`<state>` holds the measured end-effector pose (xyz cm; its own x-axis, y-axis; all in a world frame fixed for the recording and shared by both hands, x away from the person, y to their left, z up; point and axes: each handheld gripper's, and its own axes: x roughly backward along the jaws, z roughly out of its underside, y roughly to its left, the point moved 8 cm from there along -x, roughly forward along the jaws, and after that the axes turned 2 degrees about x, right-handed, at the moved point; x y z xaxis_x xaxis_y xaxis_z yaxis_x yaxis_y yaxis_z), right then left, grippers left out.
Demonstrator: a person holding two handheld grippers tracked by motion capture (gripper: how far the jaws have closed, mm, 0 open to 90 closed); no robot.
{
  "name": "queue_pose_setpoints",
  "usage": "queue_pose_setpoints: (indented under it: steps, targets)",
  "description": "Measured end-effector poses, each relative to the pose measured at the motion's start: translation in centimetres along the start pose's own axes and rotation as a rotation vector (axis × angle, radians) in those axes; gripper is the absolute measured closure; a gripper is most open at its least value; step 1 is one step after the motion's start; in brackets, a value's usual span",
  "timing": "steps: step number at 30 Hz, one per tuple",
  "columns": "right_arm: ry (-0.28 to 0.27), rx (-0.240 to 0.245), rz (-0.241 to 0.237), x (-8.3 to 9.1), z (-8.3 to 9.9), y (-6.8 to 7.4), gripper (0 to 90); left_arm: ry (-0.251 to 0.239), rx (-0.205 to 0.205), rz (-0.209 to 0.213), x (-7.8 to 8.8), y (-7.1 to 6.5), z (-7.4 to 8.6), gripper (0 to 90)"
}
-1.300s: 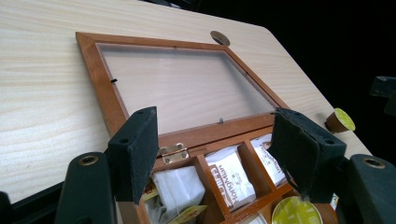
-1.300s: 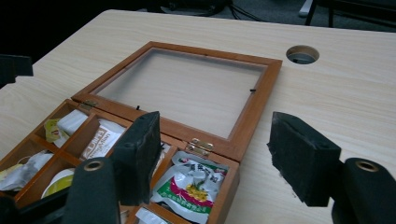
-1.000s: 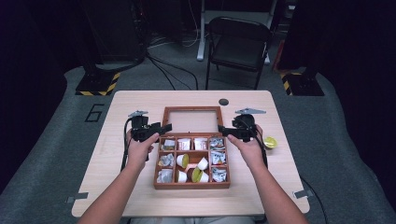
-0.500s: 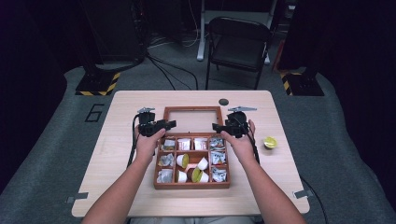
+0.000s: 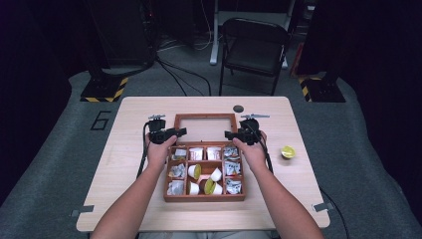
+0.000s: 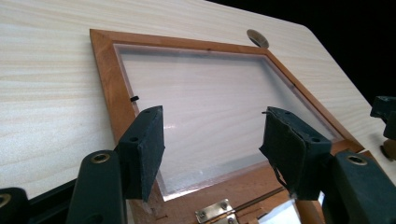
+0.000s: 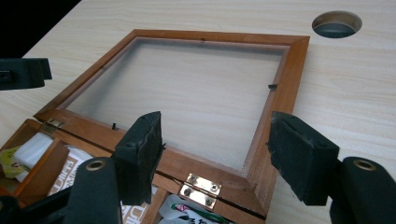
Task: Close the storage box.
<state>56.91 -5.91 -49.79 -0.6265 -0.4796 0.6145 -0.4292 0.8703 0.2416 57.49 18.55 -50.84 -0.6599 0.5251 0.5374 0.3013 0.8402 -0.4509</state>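
A brown wooden box (image 5: 204, 198) with compartments of sachets and small cups sits mid-table. Its glass-paned lid (image 5: 205, 117) lies open flat behind it. My left gripper (image 5: 179, 132) hovers at the lid's left hinge corner. In the left gripper view its jaws (image 6: 210, 140) stand apart over the lid's left rail (image 6: 107, 79) and pane, pressing on nothing. My right gripper (image 5: 230, 134) hovers at the right hinge corner, its jaws (image 7: 215, 140) straddling the lid's right rail (image 7: 285, 88) without touching. Both pairs of jaws have just been closing partway, and nothing is gripped between them.
A yellow-green cup (image 5: 287, 152) sits alone on the table to the right of the box. A round cable hole (image 5: 238, 108) lies just behind the lid. A folding chair (image 5: 254, 45) stands beyond the table's far edge.
Both hands have moved inward and lower, from outside the lid's sides to its two hinge corners. The box and lid have not moved.
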Motion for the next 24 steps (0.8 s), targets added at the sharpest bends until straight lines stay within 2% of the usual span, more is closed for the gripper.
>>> queue_pose_setpoints:
  steps: [5,10,13,18,24]
  targets:
    - [0.009,-0.023,-0.001,-0.6,0.2,-0.3,34.4,0.001,0.015,-0.002,-0.5,0.2,0.2,38.5]
    - [0.025,-0.032,0.011,-1.3,0.6,-0.7,34.1,0.022,0.010,-0.034,-0.8,0.9,0.5,38.3]
    - [0.031,-0.035,0.013,-1.5,0.7,-0.9,33.9,0.023,0.012,-0.037,-0.8,1.1,0.5,38.2]
    - [0.043,-0.065,0.015,-2.1,1.0,-1.3,33.7,0.020,0.051,-0.057,-0.9,1.8,0.8,38.2]
    - [0.053,-0.063,0.024,-2.5,1.3,-1.6,33.6,0.026,0.061,-0.058,-1.2,1.9,1.0,38.1]
